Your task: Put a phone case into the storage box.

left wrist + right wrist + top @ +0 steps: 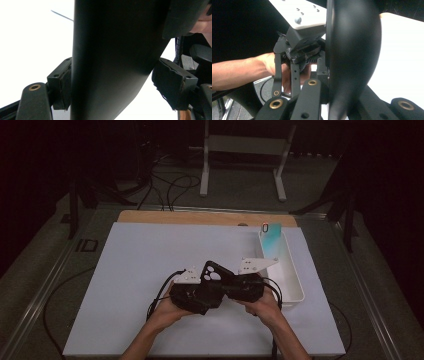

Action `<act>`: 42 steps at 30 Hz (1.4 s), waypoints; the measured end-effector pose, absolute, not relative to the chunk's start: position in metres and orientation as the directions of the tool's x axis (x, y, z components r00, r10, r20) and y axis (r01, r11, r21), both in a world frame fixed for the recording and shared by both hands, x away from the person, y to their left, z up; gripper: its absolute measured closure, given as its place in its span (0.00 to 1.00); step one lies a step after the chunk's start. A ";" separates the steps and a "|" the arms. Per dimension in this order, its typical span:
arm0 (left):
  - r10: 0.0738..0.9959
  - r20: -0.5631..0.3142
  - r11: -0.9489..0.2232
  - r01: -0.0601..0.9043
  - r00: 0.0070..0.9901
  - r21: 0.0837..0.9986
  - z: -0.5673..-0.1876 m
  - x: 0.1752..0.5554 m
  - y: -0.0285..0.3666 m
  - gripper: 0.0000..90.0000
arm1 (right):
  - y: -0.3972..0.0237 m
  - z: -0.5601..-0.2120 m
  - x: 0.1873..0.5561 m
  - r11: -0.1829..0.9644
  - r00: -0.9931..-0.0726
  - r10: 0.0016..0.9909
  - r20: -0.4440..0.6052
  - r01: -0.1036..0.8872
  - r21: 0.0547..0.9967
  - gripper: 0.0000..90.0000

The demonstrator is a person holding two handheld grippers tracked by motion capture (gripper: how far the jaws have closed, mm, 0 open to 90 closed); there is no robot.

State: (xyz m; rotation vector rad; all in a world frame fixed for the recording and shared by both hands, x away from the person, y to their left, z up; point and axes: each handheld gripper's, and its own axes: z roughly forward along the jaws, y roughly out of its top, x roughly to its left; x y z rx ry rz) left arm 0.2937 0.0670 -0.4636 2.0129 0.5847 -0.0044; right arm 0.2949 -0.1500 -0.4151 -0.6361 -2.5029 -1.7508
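Note:
A black phone case (215, 272) with camera cut-outs is held up above the white mat, between both grippers. My left gripper (210, 294) comes at it from the left. In the left gripper view the case (112, 50) stands between the jaws: the left pad (62, 85) lies against it, and the right pad (172, 82) meets its edge at the upper corner. My right gripper (229, 288) reaches in from the right. In the right gripper view the case (352, 50) shows edge-on, with my right gripper (337, 85) shut on its thin wall. The left gripper and its hand show behind.
A long white bin (292, 280) lies at the right of the white mat (140, 270), with a teal item (270, 240) standing at its far end. The wooden table edge (200, 217) runs along the back. A white stand (245, 155) is on the floor beyond.

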 end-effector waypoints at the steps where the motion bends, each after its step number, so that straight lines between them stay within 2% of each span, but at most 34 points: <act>1: 0.401 -0.244 -0.384 0.404 0.883 0.831 -0.464 0.294 0.067 0.25 | -0.150 -0.415 0.295 0.287 -0.916 0.317 0.246 0.339 0.896 0.95; 11: 0.357 -0.259 -0.387 0.395 0.897 0.834 -0.462 0.293 0.069 0.30 | -0.151 -0.416 0.296 0.313 -0.915 0.339 0.219 0.329 0.891 0.95; 19: 0.335 -0.252 -0.397 0.378 0.908 0.836 -0.464 0.293 0.071 0.54 | -0.153 -0.416 0.296 0.332 -0.916 0.354 0.188 0.311 0.890 0.94; 23: 0.346 -0.241 -0.406 0.376 0.907 0.833 -0.465 0.294 0.072 0.68 | -0.155 -0.417 0.298 0.351 -0.914 0.366 0.174 0.309 0.884 0.83; 27: 0.356 -0.228 -0.408 0.370 0.906 0.835 -0.467 0.294 0.072 0.84 | -0.156 -0.419 0.300 0.356 -0.904 0.399 0.153 0.307 0.883 0.66; 30: 0.351 -0.222 -0.408 0.362 0.910 0.838 -0.467 0.293 0.071 0.92 | -0.156 -0.419 0.300 0.356 -0.902 0.402 0.156 0.311 0.881 0.56; 34: 0.346 -0.207 -0.412 0.346 0.915 0.843 -0.468 0.292 0.069 0.94 | -0.152 -0.419 0.300 0.373 -0.901 0.407 0.151 0.315 0.873 0.48; 35: 0.348 -0.207 -0.409 0.347 0.914 0.844 -0.468 0.292 0.069 0.94 | -0.150 -0.419 0.300 0.372 -0.894 0.425 0.143 0.316 0.873 0.40; 42: 0.399 -0.191 -0.383 0.352 0.897 0.854 -0.465 0.292 0.073 0.95 | -0.147 -0.419 0.299 0.378 -0.863 0.493 0.111 0.327 0.866 0.27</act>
